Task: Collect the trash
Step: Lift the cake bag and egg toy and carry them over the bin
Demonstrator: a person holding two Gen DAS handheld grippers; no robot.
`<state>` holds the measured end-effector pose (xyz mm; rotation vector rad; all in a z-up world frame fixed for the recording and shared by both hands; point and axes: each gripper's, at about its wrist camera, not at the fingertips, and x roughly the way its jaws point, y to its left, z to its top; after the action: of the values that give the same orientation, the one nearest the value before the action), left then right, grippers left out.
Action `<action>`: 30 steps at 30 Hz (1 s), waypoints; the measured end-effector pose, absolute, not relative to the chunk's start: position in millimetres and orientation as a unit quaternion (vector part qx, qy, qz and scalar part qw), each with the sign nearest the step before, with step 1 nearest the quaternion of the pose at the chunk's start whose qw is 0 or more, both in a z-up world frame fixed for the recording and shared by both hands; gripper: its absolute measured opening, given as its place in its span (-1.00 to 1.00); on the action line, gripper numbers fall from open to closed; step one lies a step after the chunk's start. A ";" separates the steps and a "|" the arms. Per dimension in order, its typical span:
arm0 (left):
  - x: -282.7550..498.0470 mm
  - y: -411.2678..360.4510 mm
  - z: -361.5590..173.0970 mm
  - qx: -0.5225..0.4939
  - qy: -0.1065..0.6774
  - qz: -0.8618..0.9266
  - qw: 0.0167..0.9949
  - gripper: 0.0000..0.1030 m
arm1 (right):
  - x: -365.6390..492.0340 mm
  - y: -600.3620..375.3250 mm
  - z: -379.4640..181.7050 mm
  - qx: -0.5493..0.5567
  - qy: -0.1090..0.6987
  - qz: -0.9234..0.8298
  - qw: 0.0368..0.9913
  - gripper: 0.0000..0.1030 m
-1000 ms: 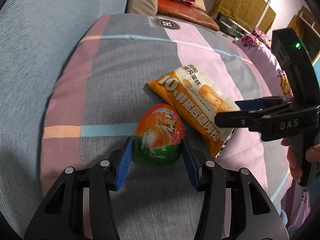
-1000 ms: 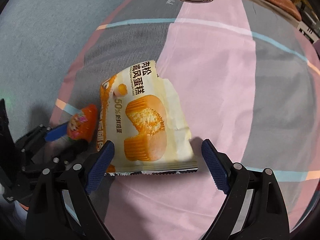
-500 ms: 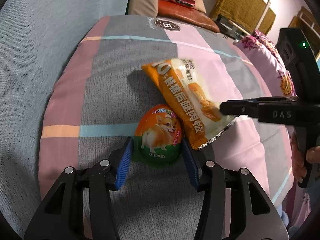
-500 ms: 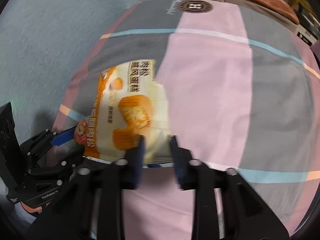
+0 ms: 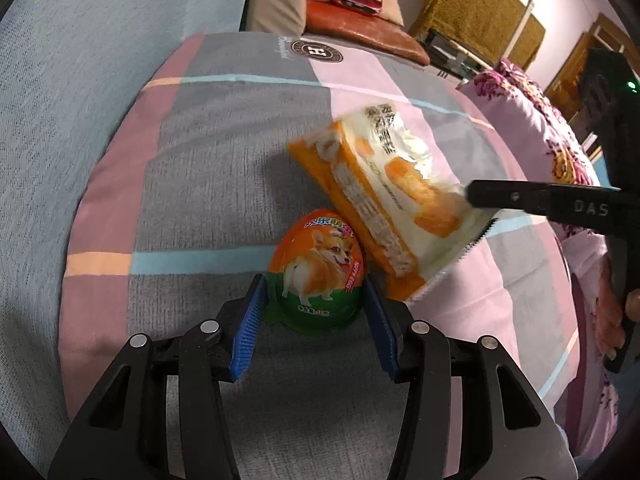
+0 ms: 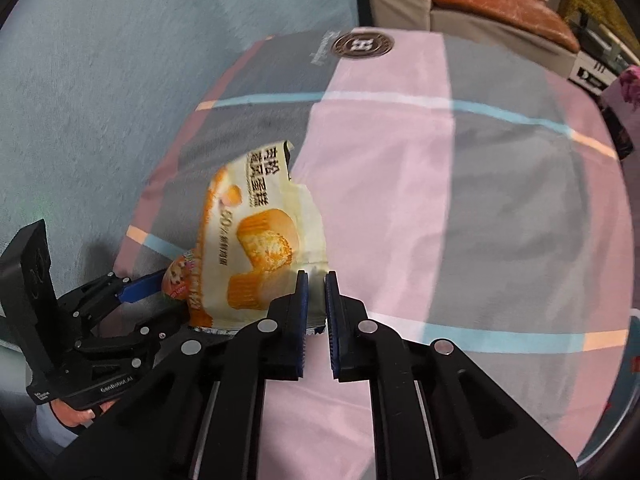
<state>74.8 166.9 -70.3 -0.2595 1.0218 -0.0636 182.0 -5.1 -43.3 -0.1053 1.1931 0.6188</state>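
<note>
Orange egg pack (image 5: 318, 270): one, left gripper (image 5: 314, 322) clamped; cake wrapper (image 6: 260, 240): one, right gripper (image 6: 316, 304) pinching.

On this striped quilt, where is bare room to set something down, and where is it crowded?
Bare quilt lies right of the cake wrapper, up to the round logo. Also bare is the grey stretch left of the toy egg. It is crowded where egg, wrapper, the left gripper and the right gripper meet.

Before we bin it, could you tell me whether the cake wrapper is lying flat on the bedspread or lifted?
Lifted at one end. The right gripper pinches the cake wrapper by its serrated edge, so it hangs tilted above the bedspread.
</note>
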 end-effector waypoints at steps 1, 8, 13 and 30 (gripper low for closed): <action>75.1 166.3 -70.0 -0.123 0.488 -0.029 0.864 -0.03 | 181.3 -7.0 -42.7 -0.048 0.552 0.284 0.783 -0.86; 75.0 154.3 -57.3 -0.121 0.479 -0.037 0.869 -0.03 | 180.3 -38.3 -33.8 -0.048 0.545 0.259 0.796 -0.87; 79.2 135.8 -46.0 -0.110 0.474 -0.048 0.872 -0.03 | 175.8 -65.9 -18.4 -0.044 0.525 0.245 0.814 -0.87; 102.6 40.4 -26.4 -0.069 0.468 -0.110 0.874 -0.03 | 157.7 -168.4 19.5 -0.021 0.482 0.190 0.855 -0.88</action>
<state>102.6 40.4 -26.4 -0.1442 0.9766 -0.2295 157.7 -168.4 19.5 -0.0448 1.0128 0.3990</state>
